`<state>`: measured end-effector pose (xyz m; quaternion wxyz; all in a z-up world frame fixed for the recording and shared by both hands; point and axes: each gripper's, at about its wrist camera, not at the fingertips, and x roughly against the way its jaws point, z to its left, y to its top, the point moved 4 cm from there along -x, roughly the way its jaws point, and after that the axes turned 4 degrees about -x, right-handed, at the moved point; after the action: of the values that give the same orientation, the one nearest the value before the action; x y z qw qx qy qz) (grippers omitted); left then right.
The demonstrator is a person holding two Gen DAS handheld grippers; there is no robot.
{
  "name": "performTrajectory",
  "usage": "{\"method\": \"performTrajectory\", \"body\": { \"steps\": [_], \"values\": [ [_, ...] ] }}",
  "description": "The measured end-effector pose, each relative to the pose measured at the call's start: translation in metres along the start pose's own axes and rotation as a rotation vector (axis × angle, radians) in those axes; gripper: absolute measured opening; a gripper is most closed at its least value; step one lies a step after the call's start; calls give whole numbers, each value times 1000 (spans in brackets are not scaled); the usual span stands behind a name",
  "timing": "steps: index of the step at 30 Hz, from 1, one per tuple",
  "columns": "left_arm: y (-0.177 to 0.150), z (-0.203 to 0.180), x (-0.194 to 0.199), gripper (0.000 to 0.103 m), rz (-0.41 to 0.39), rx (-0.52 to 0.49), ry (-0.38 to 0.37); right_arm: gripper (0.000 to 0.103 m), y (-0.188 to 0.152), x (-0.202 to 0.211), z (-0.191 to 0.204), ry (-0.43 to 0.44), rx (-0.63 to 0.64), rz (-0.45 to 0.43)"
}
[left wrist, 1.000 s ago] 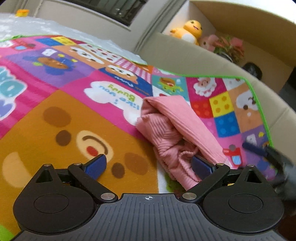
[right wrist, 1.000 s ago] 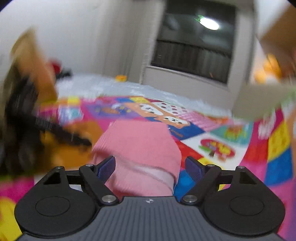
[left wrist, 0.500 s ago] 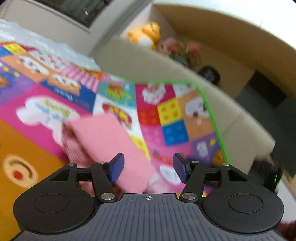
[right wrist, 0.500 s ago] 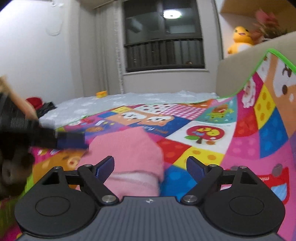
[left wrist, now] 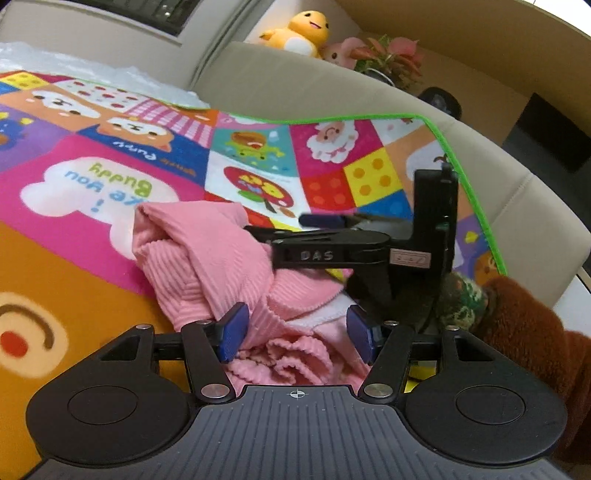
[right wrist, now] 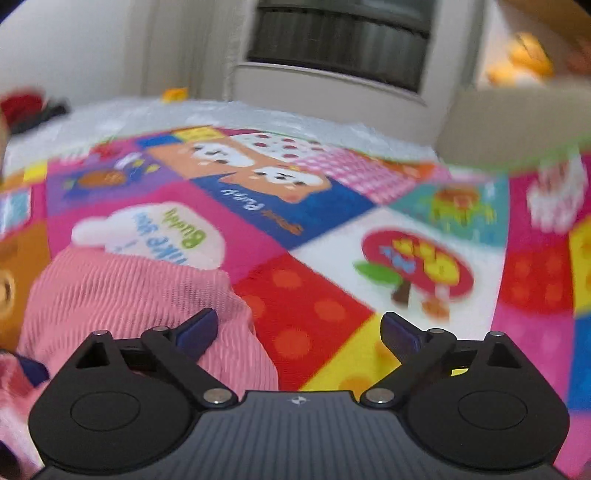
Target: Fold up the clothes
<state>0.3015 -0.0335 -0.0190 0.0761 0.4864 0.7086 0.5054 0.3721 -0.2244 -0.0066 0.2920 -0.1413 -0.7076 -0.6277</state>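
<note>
From the left wrist camera, the left gripper [left wrist: 295, 334] sits low over a pink ribbed garment [left wrist: 218, 266] bunched in a loose heap on a brightly printed play mat [left wrist: 92, 177]. Its blue-padded fingers [left wrist: 234, 330] stand apart, with rumpled folds of the garment lying between them; neither pad is pressed closed on the cloth. Just beyond, the right gripper [left wrist: 321, 221] reaches in from the right, seen side-on above the garment's far edge, its black body marked with pale lettering. A hand in a patterned glove [left wrist: 461, 299] and a rust-brown fuzzy sleeve [left wrist: 524, 332] hold it. The mat's green-trimmed edge runs against a beige sofa [left wrist: 332, 92]. On a ledge behind the sofa sit a yellow duck plush toy [left wrist: 299, 31], a pink plush toy [left wrist: 341, 50] and a potted plant [left wrist: 391, 55].

From the right wrist camera, the picture is motion-blurred. The right gripper [right wrist: 299, 332] has its fingers wide apart and holds nothing. The left finger [right wrist: 197, 328] overlaps the pink garment [right wrist: 122, 295], which fills the lower left, while the right finger hangs over bare mat [right wrist: 332, 229]. Past the mat lies a white crinkled sheet [right wrist: 221, 114], and behind it a dark window [right wrist: 343, 33] in a pale wall.
</note>
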Motion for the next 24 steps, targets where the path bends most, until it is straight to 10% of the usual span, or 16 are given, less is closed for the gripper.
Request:
{"method": "performTrajectory", "body": {
  "steps": [7,12,24],
  "values": [
    [8,-8,19,94,-46,13,-71,95,-13,53,-25,89,-148,-64],
    [37,-8,33,95,-124,-2,-65,97,-42,96,-2,151,-72,-88],
    [42,38,-22,76,16,27,142,103,-75,89,13,71,5,-71]
  ]
}}
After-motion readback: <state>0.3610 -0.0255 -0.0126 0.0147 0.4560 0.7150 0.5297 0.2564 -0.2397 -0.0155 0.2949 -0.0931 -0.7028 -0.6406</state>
